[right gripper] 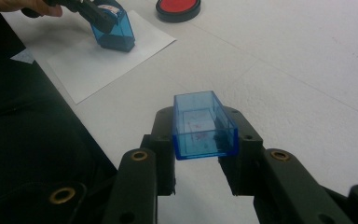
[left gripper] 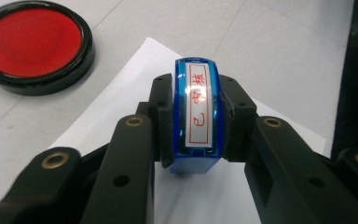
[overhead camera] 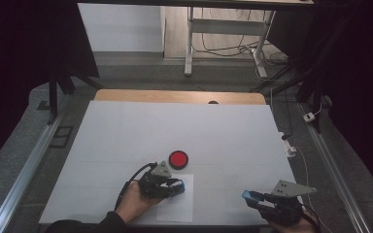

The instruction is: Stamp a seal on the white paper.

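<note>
left gripper (left gripper: 196, 116) grips stamp (left gripper: 196, 112) — red label legible here | right gripper (right gripper: 205, 135) grips blue cap (right gripper: 204, 126)

blue stamp (left gripper: 196, 112) — red-framed label, red characters, unreadable

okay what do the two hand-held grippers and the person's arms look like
Both are black. The left hand-held gripper and the right hand-held gripper each carry a grey three-cornered plate with small holes. The jaw linkages have brass-coloured pivots. A black cable loops from the left one. The left arm wears a dark sleeve.
</note>
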Demonstrator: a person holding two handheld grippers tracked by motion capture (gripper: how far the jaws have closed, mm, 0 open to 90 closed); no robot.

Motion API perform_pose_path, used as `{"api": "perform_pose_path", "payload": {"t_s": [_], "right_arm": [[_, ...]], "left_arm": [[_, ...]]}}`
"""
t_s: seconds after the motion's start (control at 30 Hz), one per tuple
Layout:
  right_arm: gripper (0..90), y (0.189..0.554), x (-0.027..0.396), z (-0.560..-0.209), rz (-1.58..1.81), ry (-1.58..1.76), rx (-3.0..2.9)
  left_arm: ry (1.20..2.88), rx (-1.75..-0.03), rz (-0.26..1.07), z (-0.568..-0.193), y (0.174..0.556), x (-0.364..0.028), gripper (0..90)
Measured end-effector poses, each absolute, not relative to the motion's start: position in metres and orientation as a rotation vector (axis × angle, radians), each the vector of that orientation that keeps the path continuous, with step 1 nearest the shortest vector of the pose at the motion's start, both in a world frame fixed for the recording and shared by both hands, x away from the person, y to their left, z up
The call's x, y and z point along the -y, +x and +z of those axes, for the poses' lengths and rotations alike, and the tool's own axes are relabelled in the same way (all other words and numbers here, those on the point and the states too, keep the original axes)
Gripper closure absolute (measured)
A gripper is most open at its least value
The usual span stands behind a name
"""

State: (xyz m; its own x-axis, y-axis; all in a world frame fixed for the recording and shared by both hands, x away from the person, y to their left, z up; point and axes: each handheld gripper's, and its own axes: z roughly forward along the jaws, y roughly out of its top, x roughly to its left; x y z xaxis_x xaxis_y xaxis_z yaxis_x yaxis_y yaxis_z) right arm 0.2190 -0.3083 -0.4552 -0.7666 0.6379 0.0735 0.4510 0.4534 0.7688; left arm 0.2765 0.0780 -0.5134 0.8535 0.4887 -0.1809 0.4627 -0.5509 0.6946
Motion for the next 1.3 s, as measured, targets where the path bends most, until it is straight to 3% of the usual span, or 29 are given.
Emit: {"api": "perform_pose_path", "payload": {"t_s": [0.2, 0.43, 1.3], "right_arm": [[67.9, 0.219, 0.308, -0.455, 1.209, 0.945, -2.482], [67.9, 0.219, 0.308, -0.455, 1.209, 0.944, -2.482], [67.8, 0.219, 0.309, -0.455, 1.215, 0.936, -2.485]], "left_arm": [[2.245, -0.683, 0.051, -0.513, 0.276, -0.077, 69.9], [2.293, -0.655, 0.186, -0.511, 0.263, -0.067, 69.9], [2.283, -0.717, 0.028, -0.496, 0.276, -0.070, 69.4]]}}
